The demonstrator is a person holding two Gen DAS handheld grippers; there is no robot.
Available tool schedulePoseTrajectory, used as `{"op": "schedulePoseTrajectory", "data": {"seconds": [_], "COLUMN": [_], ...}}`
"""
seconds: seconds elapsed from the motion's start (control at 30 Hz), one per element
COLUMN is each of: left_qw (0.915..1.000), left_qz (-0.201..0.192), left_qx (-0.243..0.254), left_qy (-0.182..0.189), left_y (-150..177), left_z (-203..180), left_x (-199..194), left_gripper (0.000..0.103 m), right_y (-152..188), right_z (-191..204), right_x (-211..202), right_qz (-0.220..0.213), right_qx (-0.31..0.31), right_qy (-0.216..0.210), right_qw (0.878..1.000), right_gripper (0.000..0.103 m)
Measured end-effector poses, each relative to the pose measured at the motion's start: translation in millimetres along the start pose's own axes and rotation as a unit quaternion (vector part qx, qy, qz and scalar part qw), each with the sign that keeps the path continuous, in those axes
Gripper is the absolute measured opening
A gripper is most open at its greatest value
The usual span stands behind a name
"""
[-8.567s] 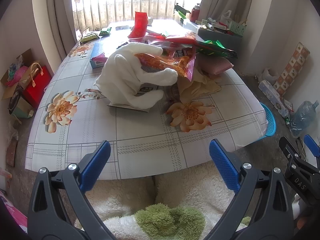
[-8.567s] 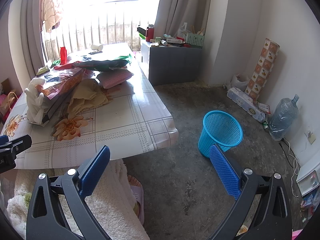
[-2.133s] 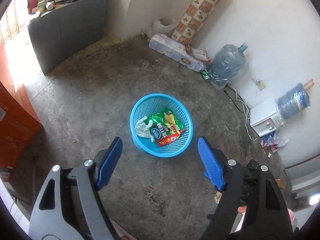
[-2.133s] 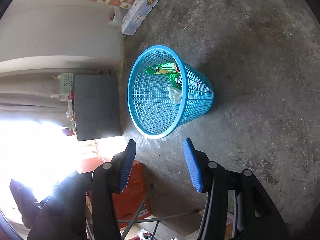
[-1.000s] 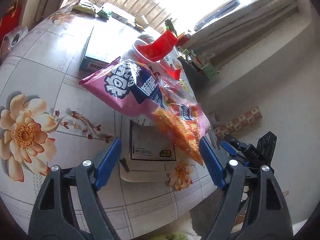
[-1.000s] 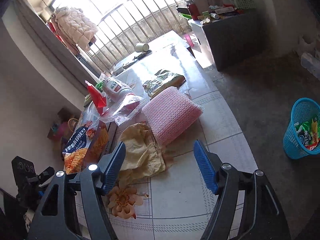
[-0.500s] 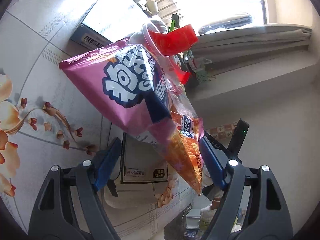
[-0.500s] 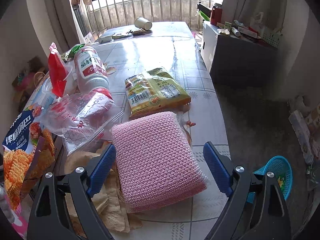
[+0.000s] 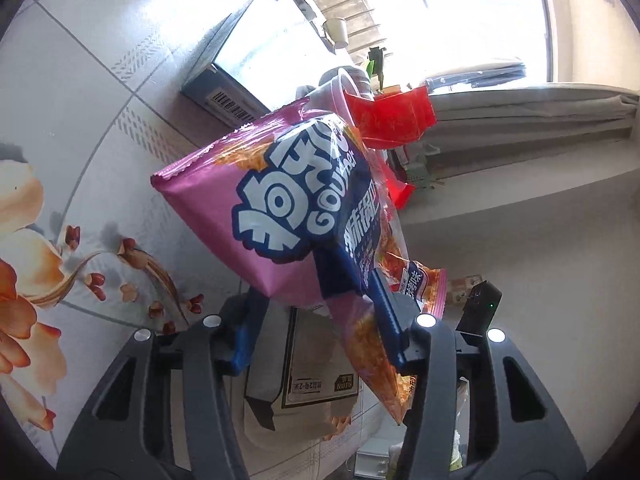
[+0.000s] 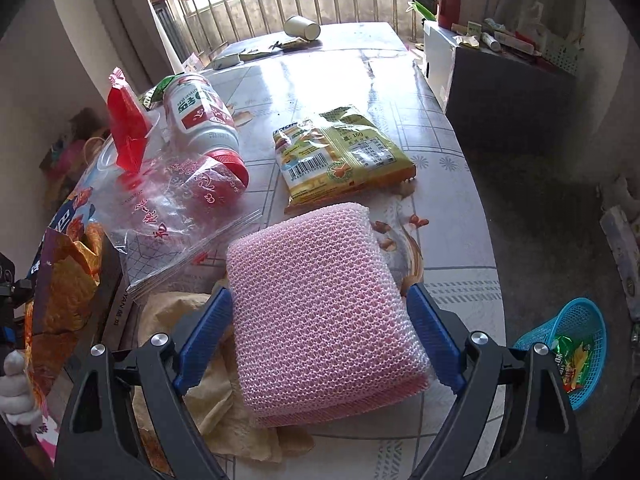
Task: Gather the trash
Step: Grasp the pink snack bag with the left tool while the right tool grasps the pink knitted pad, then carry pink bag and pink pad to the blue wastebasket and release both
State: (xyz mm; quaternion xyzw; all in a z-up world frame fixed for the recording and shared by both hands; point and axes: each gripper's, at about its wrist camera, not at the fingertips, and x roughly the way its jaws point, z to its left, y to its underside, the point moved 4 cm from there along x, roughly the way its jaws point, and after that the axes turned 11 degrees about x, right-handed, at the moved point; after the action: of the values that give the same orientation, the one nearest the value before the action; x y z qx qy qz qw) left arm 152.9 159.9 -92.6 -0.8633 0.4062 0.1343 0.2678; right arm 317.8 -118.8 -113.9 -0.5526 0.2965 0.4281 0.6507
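In the left wrist view a pink snack bag (image 9: pixel 272 204) with white and navy lettering lies between the open jaws of my left gripper (image 9: pixel 316 324), tilted over a cardboard box (image 9: pixel 316 376); contact with the pads is unclear. In the right wrist view my right gripper (image 10: pixel 320 336) is open, its blue pads on either side of a pink bubble-wrap pack (image 10: pixel 320 304) on the table. The same snack bag (image 10: pixel 60 264) shows at the left edge. A blue trash basket (image 10: pixel 568 336) with wrappers in it stands on the floor at the right.
On the floral table (image 10: pixel 352 76) lie a yellow-green snack packet (image 10: pixel 344 156), a clear plastic bag (image 10: pixel 176 216), a red-capped jar (image 10: pixel 200 116), a red wrapper (image 10: pixel 128 124), crumpled brown paper (image 10: pixel 216 392) and a paper cup (image 10: pixel 302 26). A grey cabinet (image 10: pixel 508 100) stands right.
Both grippers have moved closer to the table. The snack bag now sits between the left jaws, and the pink bubble-wrap pack now fills the gap between the right jaws.
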Motion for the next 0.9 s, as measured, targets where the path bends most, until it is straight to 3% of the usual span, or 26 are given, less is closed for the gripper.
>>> {"op": "schedulePoseTrajectory", "data": {"seconds": [0.27, 0.6, 0.9], "left_qw": [0.9999, 0.9992, 0.9955], "left_qz": [-0.008, -0.005, -0.041], "left_qx": [0.007, 0.030, 0.082], "left_qy": [-0.008, -0.026, -0.025], "left_y": [-0.1, 10.7, 13.6], "left_z": [-6.4, -6.8, -21.6], "left_x": [-1.5, -23.4, -57.9], "left_gripper": [0.030, 0.026, 0.025], "right_y": [8.5, 17.7, 21.0], "right_z": [7.7, 7.5, -9.8], "right_x": [-3.3, -26.4, -63.5], "right_qz": [-0.007, -0.026, -0.065], "right_qx": [-0.023, -0.029, 0.011], "right_qy": [0.025, 0.033, 0.019], "right_qw": [0.999, 0.999, 0.998], "right_gripper": [0.083, 0.079, 0.079]}}
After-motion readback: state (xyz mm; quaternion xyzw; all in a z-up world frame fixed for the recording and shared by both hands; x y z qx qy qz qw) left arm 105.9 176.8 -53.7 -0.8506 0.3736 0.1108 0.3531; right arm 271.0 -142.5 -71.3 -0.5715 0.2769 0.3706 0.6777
